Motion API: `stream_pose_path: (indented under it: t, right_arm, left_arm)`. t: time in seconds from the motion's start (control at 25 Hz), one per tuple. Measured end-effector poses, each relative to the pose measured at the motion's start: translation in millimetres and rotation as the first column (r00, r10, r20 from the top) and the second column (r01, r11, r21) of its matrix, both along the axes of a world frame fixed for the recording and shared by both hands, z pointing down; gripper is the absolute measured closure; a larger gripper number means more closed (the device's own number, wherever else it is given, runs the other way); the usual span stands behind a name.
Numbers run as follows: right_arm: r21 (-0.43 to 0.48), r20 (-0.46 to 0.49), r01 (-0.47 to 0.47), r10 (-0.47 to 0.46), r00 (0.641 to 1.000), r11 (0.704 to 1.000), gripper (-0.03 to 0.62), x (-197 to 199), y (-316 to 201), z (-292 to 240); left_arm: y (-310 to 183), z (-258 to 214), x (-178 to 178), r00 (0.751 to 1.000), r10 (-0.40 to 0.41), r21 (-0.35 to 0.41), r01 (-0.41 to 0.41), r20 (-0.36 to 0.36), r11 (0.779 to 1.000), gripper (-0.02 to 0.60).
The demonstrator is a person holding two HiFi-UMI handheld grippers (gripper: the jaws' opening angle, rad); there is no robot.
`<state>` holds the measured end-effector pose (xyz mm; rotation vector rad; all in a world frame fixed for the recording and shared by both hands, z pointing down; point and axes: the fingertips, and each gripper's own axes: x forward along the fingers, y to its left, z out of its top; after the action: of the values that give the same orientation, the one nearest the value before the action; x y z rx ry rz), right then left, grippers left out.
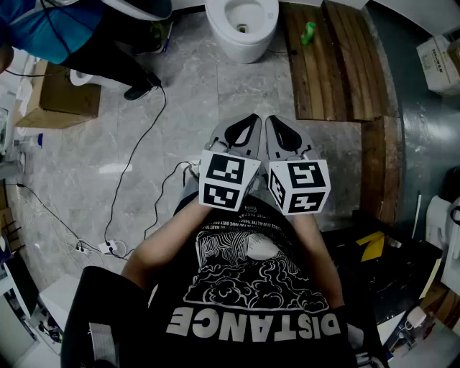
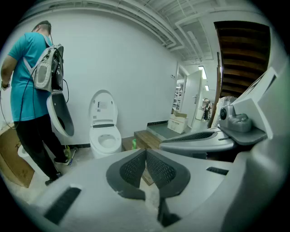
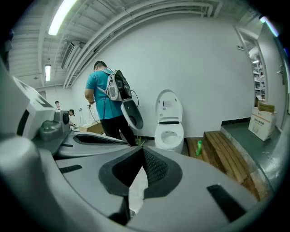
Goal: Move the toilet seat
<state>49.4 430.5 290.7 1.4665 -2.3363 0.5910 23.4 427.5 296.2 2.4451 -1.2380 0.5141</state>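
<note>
A grey stone floor (image 1: 180, 108) fills most of the head view, with a wooden platform (image 1: 338, 65) along its upper right. A white toilet (image 1: 242, 43) stands at the top centre, its lid (image 2: 103, 106) raised upright against the wall. The toilet seat (image 1: 218, 16) appears to be the ring lying flat on the bowl, though it is hard to separate from the rim. Its long axis runs top to bottom in the head view, with the rounded front end pointing down the frame.

The seat lies well apart from both claws, straight above them in the head view with bare floor between.

At the upper left a person in a teal shirt (image 1: 65, 29) stands beside the toilet, with an oval seat-shaped piece (image 2: 60, 113) hanging at their side.

The left gripper (image 1: 248, 126) and the right gripper (image 1: 277, 126) sit side by side at the frame's centre, close to the holder's chest. Each has its jaws pressed together on nothing, tips aimed up the frame at the toilet.

A small green bottle (image 1: 308, 32) lies on the platform just right of the bowl.
</note>
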Motion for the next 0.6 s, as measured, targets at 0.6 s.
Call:
stream_pose_path:
  t: [0.6]
  right_arm:
    - [-0.012,0.033,0.0,0.001,0.999,1.0,0.576,17,-21,9]
  left_arm:
    - [-24,6,17,1.0,-0.013,-0.013,0.013,0.012,1.0,0.563]
